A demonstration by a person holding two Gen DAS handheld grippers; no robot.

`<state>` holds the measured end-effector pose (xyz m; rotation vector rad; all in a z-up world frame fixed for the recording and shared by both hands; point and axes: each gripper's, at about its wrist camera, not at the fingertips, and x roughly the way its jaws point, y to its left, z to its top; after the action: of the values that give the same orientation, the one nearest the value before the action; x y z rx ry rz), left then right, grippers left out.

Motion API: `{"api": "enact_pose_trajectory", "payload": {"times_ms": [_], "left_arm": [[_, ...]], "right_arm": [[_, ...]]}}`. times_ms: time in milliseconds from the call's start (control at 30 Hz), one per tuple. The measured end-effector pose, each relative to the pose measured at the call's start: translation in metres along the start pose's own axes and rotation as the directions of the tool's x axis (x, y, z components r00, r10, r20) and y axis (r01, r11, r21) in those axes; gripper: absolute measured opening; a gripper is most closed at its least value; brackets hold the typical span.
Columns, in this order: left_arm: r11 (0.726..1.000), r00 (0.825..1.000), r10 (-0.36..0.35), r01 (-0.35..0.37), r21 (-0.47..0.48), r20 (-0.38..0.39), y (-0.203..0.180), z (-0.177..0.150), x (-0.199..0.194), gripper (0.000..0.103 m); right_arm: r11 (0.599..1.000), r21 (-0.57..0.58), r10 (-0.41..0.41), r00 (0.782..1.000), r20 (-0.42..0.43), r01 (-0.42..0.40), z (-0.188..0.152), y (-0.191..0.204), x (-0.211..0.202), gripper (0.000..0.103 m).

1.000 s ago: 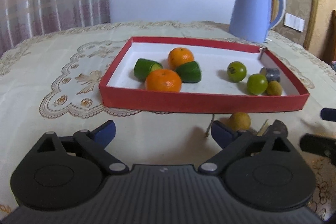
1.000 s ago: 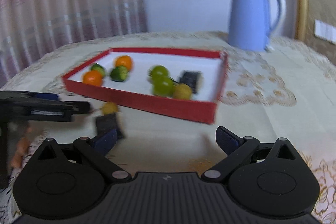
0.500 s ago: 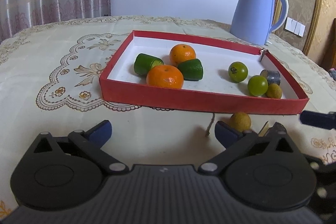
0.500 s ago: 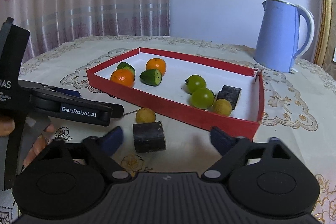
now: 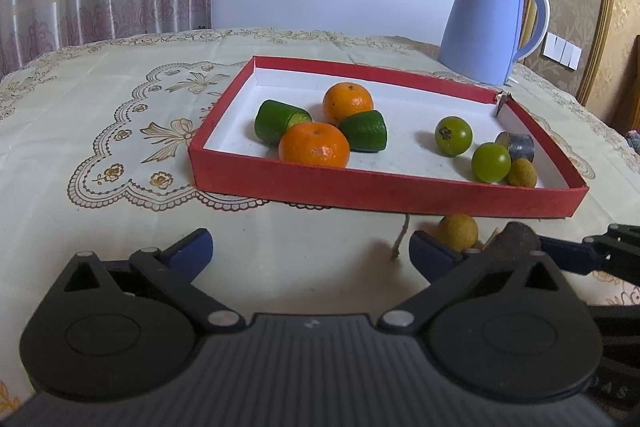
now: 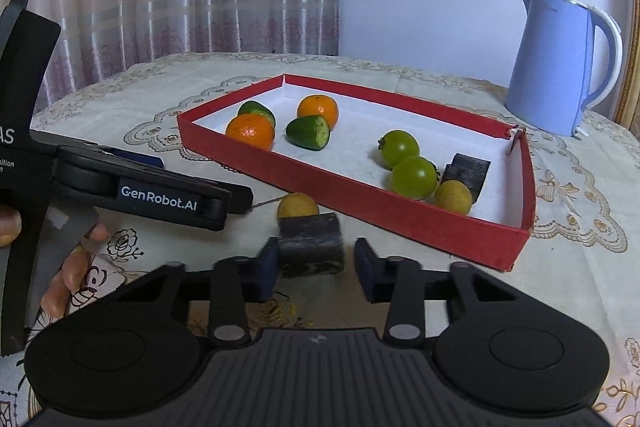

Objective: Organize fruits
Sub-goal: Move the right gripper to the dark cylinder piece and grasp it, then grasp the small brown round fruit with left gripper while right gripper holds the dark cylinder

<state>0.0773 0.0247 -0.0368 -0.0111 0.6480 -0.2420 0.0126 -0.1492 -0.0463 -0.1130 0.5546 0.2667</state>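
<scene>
Dark block (image 6: 311, 247) flanked by right gripper (image 6: 316, 269), parted, not clamped; yellow fruit (image 6: 298, 205) touching behind; red tray (image 6: 400, 213) beyond; left gripper (image 5: 310, 251) spread, empty.

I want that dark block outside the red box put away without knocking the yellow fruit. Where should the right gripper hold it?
Grip the dark block by its left and right flat sides, coming in low from the near side; the yellow fruit sits right behind it, and the right gripper already straddles it.
</scene>
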Motion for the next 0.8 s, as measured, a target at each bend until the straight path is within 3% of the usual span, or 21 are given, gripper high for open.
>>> {"api": "enact_pose_trajectory", "payload": {"times_ms": [200, 300, 433, 800], "left_arm": [[1.000, 1.000, 0.000, 0.000, 0.000, 0.000, 0.000, 0.000, 0.000, 0.103], [1.000, 1.000, -0.009, 0.009, -0.004, 0.004, 0.001, 0.000, -0.001, 0.103], [0.999, 0.997, -0.053, 0.053, -0.001, 0.056, 0.001, -0.003, -0.010, 0.103], [0.987, 0.987, -0.131, 0.121, 0.108, 0.091, -0.028, -0.006, -0.020, 0.103]], "right_arm": [[0.997, 0.005, -0.077, 0.997, 0.010, 0.077, -0.001, -0.009, -0.005, 0.033], [0.984, 0.018, -0.175, 0.984, 0.013, 0.175, -0.003, -0.021, -0.008, 0.033], [0.976, 0.047, -0.212, 0.977, -0.012, 0.213, -0.009, -0.035, -0.011, 0.033], [0.976, 0.089, -0.199, 0.980, -0.016, 0.200, -0.012, -0.045, -0.012, 0.033]]}}
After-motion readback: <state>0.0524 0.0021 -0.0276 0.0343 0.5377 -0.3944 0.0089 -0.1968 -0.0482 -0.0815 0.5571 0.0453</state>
